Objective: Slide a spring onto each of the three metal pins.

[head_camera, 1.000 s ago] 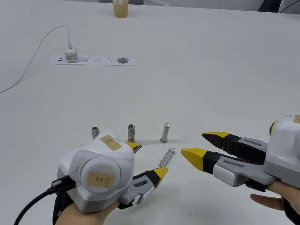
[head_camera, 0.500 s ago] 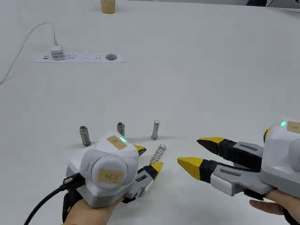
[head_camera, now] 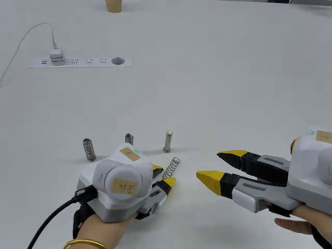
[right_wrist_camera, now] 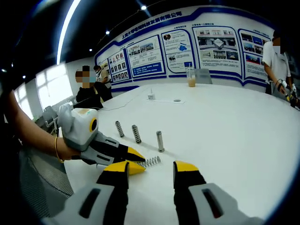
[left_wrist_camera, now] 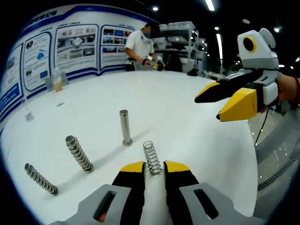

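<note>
Three metal pins stand in a row on the white table. The left pin point(head_camera: 89, 149) and the middle pin point(head_camera: 129, 139) each carry a spring. The right pin point(head_camera: 168, 141) is bare. My left gripper point(head_camera: 162, 176) is shut on a loose spring point(head_camera: 171, 167), which sticks out tilted just in front of the bare pin point(left_wrist_camera: 124, 127). In the left gripper view the spring point(left_wrist_camera: 151, 158) rises from between the yellow tips point(left_wrist_camera: 149, 166). My right gripper point(head_camera: 219, 165) hovers open to the right, with nothing in it. Its own view shows the spring point(right_wrist_camera: 150, 161) and bare pin point(right_wrist_camera: 160, 141) ahead.
A white power strip point(head_camera: 78, 62) with a plugged charger point(head_camera: 56, 54) and its cable lies at the back left. A cup point(head_camera: 113, 5) stands at the far edge. People are in the background beyond the table point(left_wrist_camera: 140, 35).
The head camera has shifted, moving everything left in the picture. My left gripper still holds the spring near the bare pin. The right gripper stays open.
</note>
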A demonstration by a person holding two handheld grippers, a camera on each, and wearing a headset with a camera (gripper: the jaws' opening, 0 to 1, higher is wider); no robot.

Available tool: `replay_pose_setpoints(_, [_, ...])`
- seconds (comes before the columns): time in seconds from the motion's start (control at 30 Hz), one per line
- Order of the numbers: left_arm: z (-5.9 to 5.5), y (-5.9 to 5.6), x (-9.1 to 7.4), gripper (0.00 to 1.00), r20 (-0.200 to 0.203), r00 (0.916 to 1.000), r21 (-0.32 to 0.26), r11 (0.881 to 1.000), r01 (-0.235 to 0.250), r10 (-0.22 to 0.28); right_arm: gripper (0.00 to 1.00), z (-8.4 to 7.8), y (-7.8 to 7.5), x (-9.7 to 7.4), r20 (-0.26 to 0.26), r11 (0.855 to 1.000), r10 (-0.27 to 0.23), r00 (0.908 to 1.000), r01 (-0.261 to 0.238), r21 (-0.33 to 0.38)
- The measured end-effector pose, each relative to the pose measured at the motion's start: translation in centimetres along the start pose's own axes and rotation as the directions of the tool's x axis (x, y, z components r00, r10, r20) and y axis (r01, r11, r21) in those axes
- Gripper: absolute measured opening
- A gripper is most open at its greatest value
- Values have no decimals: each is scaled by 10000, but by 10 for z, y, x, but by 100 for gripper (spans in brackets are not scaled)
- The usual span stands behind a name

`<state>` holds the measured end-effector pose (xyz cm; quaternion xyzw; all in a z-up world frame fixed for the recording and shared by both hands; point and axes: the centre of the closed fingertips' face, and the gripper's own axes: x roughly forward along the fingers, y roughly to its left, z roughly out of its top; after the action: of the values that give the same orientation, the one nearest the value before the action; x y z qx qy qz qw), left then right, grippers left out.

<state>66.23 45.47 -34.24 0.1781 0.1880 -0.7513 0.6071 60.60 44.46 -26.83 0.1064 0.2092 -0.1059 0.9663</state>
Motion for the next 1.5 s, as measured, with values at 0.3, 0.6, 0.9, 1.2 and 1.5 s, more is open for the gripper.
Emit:
replay_pose_setpoints(0.3, [-1, 0, 2, 14, -68, 10000, 106, 9999, -15, 16, 38, -2, -2, 1, -14, 9997, -87, 10000, 87, 207])
replay_pose_setpoints(0.6, [-1, 1, 4, 11, -218, 9997, 642, 9979, -83, 97, 38, -2, -2, 2, 12, 9993, -110, 9999, 110, 354])
replay_pose_setpoints(0.9, [3, -1, -1, 10, -154, 9999, 600, 9982, -31, 40, 38, 0, -4, 4, 55, 9977, -181, 9998, 177, 655])
replay_pose_setpoints(1.2, [30, -2, -23, 10, 701, 9975, 675, 9977, 14, -62, 37, 18, 2, 6, 578, 9891, 211, 9981, -293, 1446])
replay_pose_setpoints(1.5, [55, -6, -45, 10, 1684, 9849, 196, 9991, 377, -404, 35, 33, 6, 9, 1163, 9617, 631, 9912, -915, 2583])
